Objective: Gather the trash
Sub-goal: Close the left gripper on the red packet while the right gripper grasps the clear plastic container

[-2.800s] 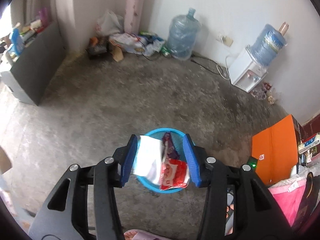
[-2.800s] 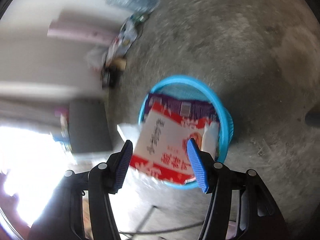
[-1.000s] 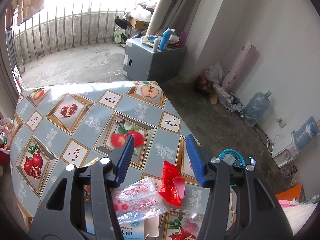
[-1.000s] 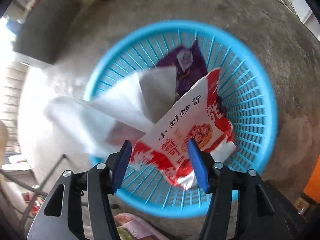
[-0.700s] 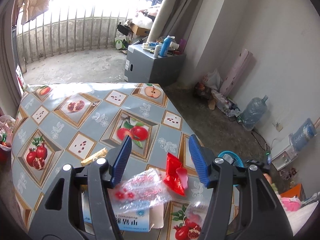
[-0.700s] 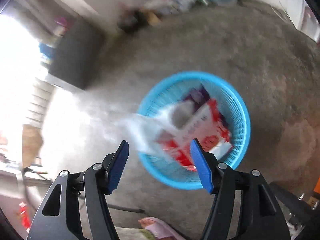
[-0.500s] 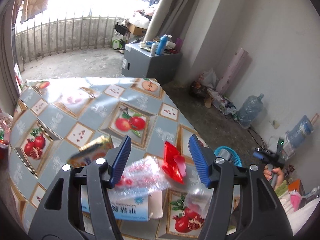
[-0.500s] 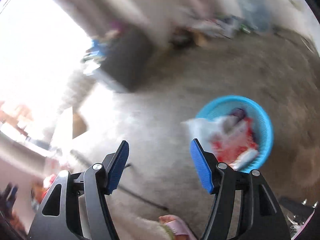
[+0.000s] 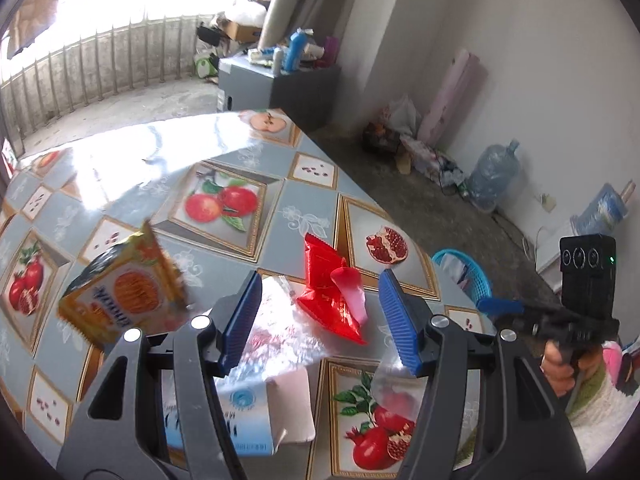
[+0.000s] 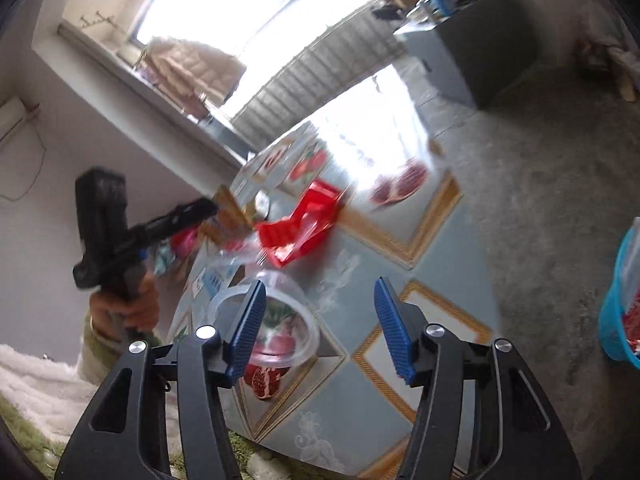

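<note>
The left gripper [image 9: 320, 320] is hovering with jaws wide and empty over the red wrapper [image 9: 330, 290]. The right gripper [image 10: 318, 330] is narrowing on nothing, the clear plastic cup [image 10: 268, 320] sitting at its nine o'clock. Still waiting on the table [image 9: 224, 160]: an orange snack bag [image 9: 120, 296] at nine o'clock and a blue-and-white carton [image 9: 240, 420] at six. The blue basket [image 9: 464, 276] at three o'clock is already holding trash. A second ago the right gripper was over that basket; it is now facing the table.

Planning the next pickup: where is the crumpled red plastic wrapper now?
The crumpled red plastic wrapper lies on the fruit-print tablecloth, ahead between the left gripper's open fingers, beside the clear crinkly bag.
</note>
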The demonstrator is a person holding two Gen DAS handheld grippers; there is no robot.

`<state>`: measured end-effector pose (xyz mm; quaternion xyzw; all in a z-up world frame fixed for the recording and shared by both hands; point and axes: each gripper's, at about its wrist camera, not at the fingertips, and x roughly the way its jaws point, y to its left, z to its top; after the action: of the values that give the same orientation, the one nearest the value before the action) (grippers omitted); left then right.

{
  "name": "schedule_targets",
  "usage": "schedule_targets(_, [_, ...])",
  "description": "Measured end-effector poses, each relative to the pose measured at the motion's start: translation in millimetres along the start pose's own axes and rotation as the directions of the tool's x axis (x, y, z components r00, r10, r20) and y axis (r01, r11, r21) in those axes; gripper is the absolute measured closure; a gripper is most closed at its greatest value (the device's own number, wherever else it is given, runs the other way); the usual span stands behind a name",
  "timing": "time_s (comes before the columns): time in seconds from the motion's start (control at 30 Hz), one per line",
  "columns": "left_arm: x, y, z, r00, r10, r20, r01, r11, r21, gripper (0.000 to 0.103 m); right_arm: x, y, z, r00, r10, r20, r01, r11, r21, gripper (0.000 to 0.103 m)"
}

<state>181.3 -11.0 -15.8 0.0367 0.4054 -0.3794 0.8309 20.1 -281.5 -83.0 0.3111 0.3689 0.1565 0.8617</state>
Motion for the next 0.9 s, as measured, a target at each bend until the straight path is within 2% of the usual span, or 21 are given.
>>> schedule_targets(0.1, [27,1,10,0.997,-0.024,-0.067,0.025,1.0,0.0,0.046,13,7,0,0.999,0.021,-0.043,-0.022,1.0,-0.022,0.055])
schedule_targets(0.2, [59,4,21,0.988,-0.06,-0.145,0.057,0.998,-0.02,0.048,20,-5,0,0.996,0.053,-0.066,-0.055,0.998,-0.022,0.057])
schedule_targets(0.33, [93,5,27,0.976,-0.025,-0.217,0.027,1.0,0.004,0.048,25,-5,-1,0.992,0.093,-0.08,-0.095,0.995,-0.028,0.059])
schedule_targets(0.47, [118,6,29,0.96,-0.003,-0.279,0.007,1.0,0.013,0.059,33,-6,-5,0.988,0.107,-0.11,-0.112,0.993,-0.045,0.064])
schedule_targets(0.7, [131,5,28,0.951,0.034,-0.308,-0.023,0.999,0.041,0.082,46,-8,-7,0.98,0.139,-0.139,-0.147,0.988,-0.046,0.085])
schedule_targets(0.9, [129,4,27,0.953,0.043,-0.3,-0.029,0.998,0.05,0.09,46,-7,-13,0.98,0.15,-0.128,-0.157,0.986,-0.053,0.097])
